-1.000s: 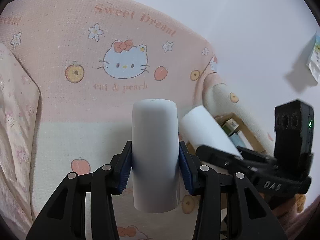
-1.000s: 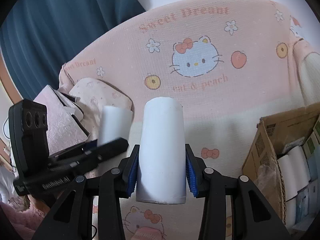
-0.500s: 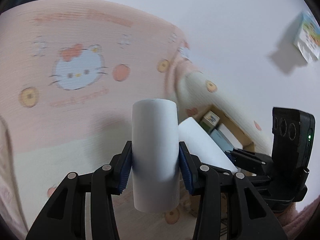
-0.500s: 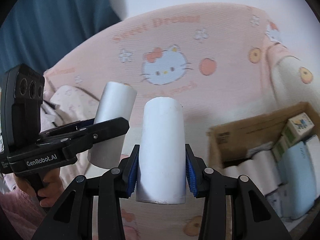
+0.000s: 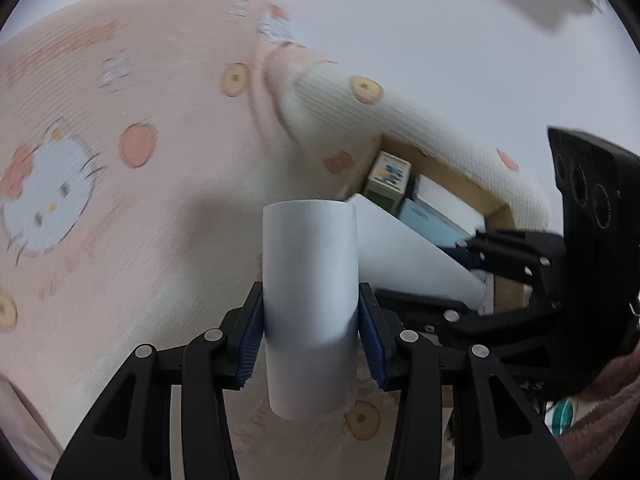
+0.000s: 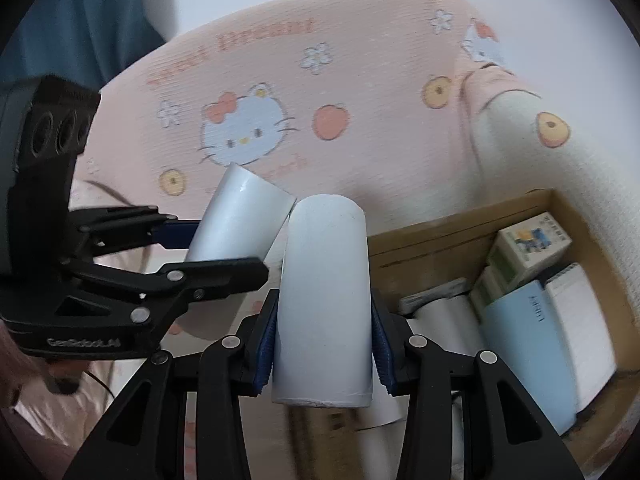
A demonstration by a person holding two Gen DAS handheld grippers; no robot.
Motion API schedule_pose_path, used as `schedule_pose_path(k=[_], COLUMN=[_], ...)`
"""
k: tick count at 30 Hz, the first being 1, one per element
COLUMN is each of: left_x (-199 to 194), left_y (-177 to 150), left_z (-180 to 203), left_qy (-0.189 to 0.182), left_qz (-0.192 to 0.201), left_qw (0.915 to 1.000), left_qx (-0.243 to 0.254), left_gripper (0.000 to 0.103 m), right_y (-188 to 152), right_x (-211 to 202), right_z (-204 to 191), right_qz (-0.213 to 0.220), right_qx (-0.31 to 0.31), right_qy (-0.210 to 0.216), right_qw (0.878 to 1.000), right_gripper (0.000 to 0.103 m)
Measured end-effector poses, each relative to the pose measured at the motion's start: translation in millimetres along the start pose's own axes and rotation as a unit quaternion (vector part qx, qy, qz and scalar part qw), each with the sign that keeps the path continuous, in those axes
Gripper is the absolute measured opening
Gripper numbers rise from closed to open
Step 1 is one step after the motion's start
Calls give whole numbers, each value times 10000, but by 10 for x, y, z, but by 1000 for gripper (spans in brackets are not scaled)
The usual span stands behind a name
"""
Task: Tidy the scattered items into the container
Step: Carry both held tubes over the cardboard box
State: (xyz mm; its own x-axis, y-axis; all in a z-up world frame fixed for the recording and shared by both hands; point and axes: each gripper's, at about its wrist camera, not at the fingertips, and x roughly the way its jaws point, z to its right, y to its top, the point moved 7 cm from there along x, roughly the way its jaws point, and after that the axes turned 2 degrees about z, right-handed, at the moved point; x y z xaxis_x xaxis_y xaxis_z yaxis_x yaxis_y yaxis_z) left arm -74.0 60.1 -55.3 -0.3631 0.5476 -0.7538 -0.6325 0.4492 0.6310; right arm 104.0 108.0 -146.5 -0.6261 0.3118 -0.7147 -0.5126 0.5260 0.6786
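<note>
My left gripper (image 5: 311,334) is shut on a white paper roll (image 5: 310,280), held upright above the pink bed cover. My right gripper (image 6: 323,344) is shut on a second white roll (image 6: 324,296). In the right wrist view the left gripper (image 6: 200,248) and its roll (image 6: 240,216) sit just left of mine, the two rolls nearly touching. In the left wrist view the right gripper (image 5: 472,276) and its roll (image 5: 404,256) are at the right. The open cardboard box (image 6: 452,228) lies below and right, holding white rolls (image 6: 444,316), a light blue pack (image 6: 528,356) and small cartons (image 6: 532,244). The box also shows in the left wrist view (image 5: 452,168).
A pink Hello Kitty blanket (image 6: 320,100) covers the bed behind both grippers. A cream rolled edge of it (image 6: 528,152) runs along the box's far side. A white wall (image 5: 440,32) is beyond. A blue curtain (image 6: 80,20) hangs at the far left.
Both grippers have swung right with their rolls toward the cardboard box, which now shows much more of its inside. The two rolls have come closer together.
</note>
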Motion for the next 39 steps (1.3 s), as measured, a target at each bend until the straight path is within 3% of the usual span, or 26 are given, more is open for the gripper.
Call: schedule_pose_path(k=[7,13,17,22,27,33,39], left_x=[215,375,427,535,698,744,731], left_y=[145,169,234,235,137,226,332], left_z=[223,321,343,301,314,235,200], left_qy=[-238,-405,-559,-614,-586,-818,-985], left_qz=[-212,-297,-311,-411,-585,-531,-452], left_qw=[9988,9981,9973,9964,9936,9948,9941], left_qx=[377,365,351,424,764,294,-34], left_gripper=[48,48,48,48,48,48,48], right_y=[-41,-133,-166,-272,-384,-474,-471], right_x=[45,84,87,193,390,480,500], right_z=[293,412,486,680,784,754,893], right_qz=[-540,-1114,-1722,-2447,-2654,-2691,-2333], right_qx=[35,67,52,92,486,617,547], right_qy=[52,41,157,-152,-130,6,-260], right_qw=[9985,9937,9849,9694,9628,9611,9705], right_gripper=[39,39,39,39,39,39,39])
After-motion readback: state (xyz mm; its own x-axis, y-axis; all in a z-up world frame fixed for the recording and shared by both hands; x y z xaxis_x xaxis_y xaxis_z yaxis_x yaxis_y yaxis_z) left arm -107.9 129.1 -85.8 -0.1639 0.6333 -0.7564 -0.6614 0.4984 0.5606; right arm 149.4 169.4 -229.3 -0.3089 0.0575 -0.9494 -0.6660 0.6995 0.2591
